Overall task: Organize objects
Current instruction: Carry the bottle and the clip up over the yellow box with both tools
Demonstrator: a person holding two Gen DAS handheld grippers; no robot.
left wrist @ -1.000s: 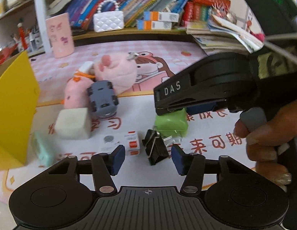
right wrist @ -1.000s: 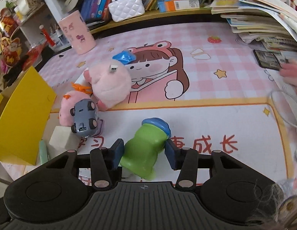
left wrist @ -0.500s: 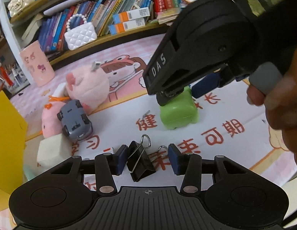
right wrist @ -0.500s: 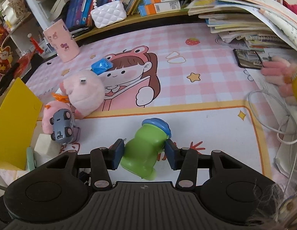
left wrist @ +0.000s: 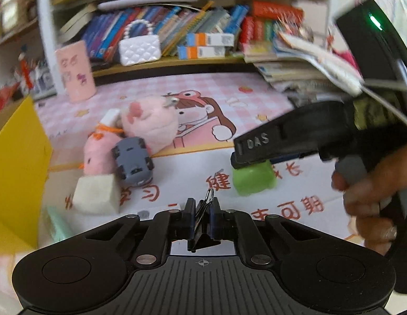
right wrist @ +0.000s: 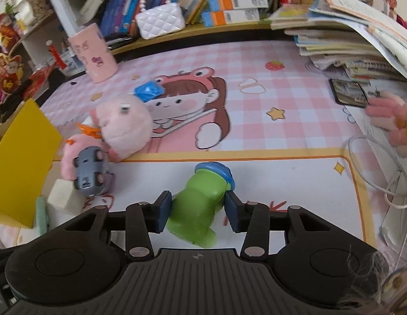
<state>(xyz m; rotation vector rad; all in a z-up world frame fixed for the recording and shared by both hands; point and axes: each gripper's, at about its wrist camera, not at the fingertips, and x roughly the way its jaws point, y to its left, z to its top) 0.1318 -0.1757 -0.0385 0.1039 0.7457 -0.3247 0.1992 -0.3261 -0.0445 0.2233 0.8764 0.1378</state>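
Observation:
My left gripper (left wrist: 202,216) is shut on a black binder clip (left wrist: 203,218), its wire handle pointing up. My right gripper (right wrist: 199,207) is shut on a green toy with a blue cap (right wrist: 203,199), held above the mat; from the left wrist view the toy (left wrist: 253,179) shows under the right gripper's black body (left wrist: 295,141). A grey toy car (left wrist: 132,161) leans on two pink plush toys (left wrist: 151,123), next to a cream foam block (left wrist: 97,194). A yellow box (left wrist: 17,168) stands at the left.
A pink cup (right wrist: 94,53) and a white quilted purse (right wrist: 160,21) stand at the back by the bookshelf. Stacked books (right wrist: 347,44), a phone (right wrist: 347,95) and a white cable (right wrist: 381,162) are at the right. A mint object (left wrist: 58,224) lies near the yellow box.
My left gripper has closed on the binder clip and lifted it. My right gripper still holds the green toy and has moved a little.

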